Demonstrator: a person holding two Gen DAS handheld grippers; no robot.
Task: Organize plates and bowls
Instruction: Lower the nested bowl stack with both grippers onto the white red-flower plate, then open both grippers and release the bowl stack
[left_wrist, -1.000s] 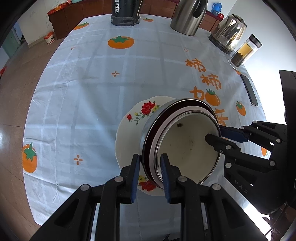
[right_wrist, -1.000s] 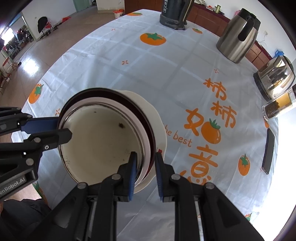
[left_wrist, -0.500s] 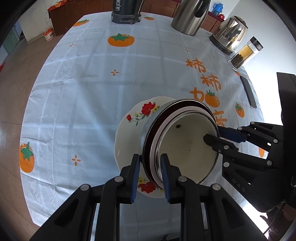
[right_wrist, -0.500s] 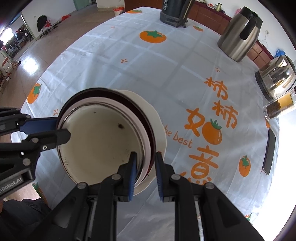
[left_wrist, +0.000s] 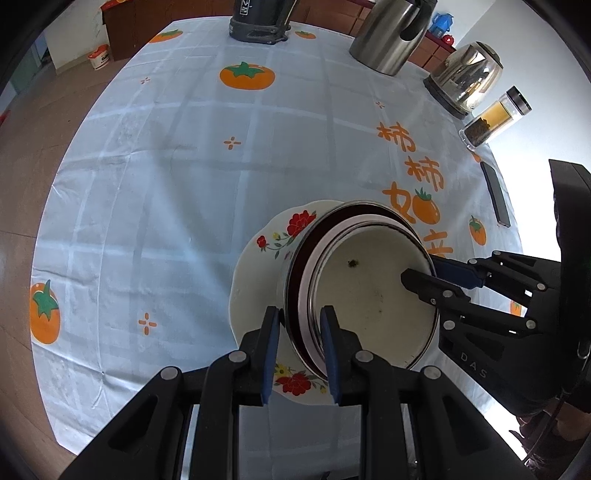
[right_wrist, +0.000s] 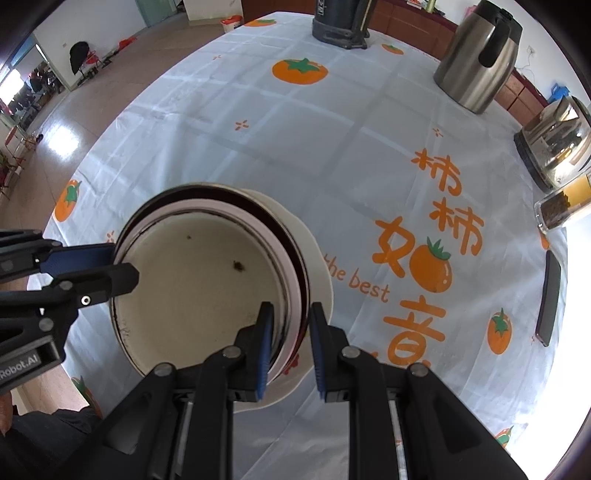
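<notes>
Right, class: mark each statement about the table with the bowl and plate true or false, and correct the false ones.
1. Both tongs grip the rim of the same bowl. True: the left tongs and right tongs each pinch its wall.
2. The bowl is over a flowered plate. True.
3. The bowl is full of soup. False: it is empty apart from a few dark specks.
4. The tablecloth is plain red. False: it is pale blue with orange fruit prints.
5. A dark phone lies near the table's edge. True.
</notes>
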